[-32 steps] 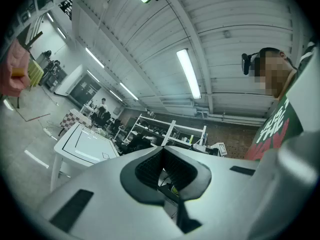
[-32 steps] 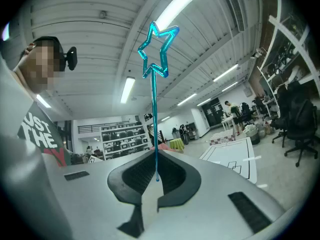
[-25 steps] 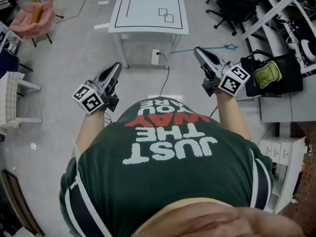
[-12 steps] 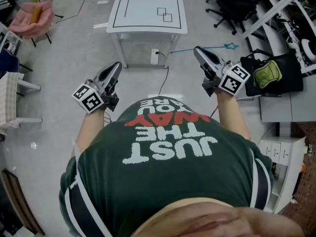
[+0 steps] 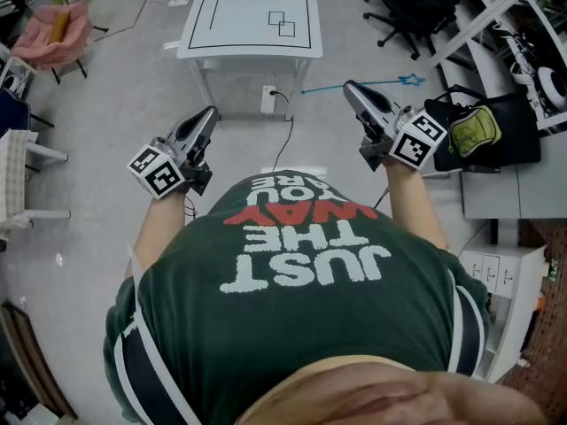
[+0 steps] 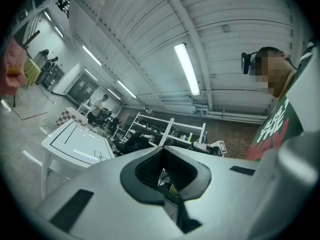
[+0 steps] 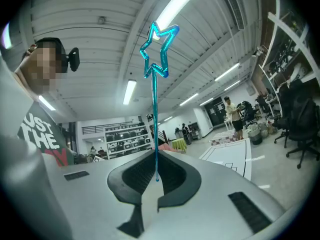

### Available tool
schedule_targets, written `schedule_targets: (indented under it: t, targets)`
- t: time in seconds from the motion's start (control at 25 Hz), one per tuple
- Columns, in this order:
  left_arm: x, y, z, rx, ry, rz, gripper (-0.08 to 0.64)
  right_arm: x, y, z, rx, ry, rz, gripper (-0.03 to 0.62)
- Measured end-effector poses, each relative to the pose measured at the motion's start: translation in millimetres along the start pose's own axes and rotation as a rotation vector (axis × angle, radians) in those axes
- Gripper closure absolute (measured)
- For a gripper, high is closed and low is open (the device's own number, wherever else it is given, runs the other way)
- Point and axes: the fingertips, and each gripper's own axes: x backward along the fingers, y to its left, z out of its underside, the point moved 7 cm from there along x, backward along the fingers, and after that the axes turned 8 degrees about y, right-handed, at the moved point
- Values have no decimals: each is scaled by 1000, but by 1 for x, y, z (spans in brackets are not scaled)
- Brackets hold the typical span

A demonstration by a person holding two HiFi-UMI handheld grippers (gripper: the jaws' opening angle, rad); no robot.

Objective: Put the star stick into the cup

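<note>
Left claw: clenched on nothing. In its own view I see the pads meeting at the tips, with only the room behind them. It hangs in front of the person's chest, touching nothing.
Bench: a white top with taped outlines, standing ahead on the floor and between my two claws in the head view. I find no cup on it, nor in any other view.
Right claw: clamped on the star stick, jaws almost together because the shaft is so thin.
Stick's place: carried in the air, lying crosswise at the claw tip with the star end out to the right, well apart from the bench.
Handling: I judge it very light, thin, smooth plastic and somewhat whippy. It could swivel or slide in the pads, and the star outline looks easy to snap.
Where to hold: on the straight shaft, never the star, leaving the plain end free to enter the cup first.
</note>
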Motion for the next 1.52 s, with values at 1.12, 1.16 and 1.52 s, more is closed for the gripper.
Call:
schedule_targets:
  t: [1.12,1.16,1.52]
  targets:
    - [-93,130,-9,94,33,22,549,-98,-126,-19,3,45,4,549]
    - [-99,153,-17,99,36,34,549,-117,-135,-23,4,42,17,549]
    - [-144,348,-124,75,87,154,549,-298,-207,-84,-22,16,86,549]
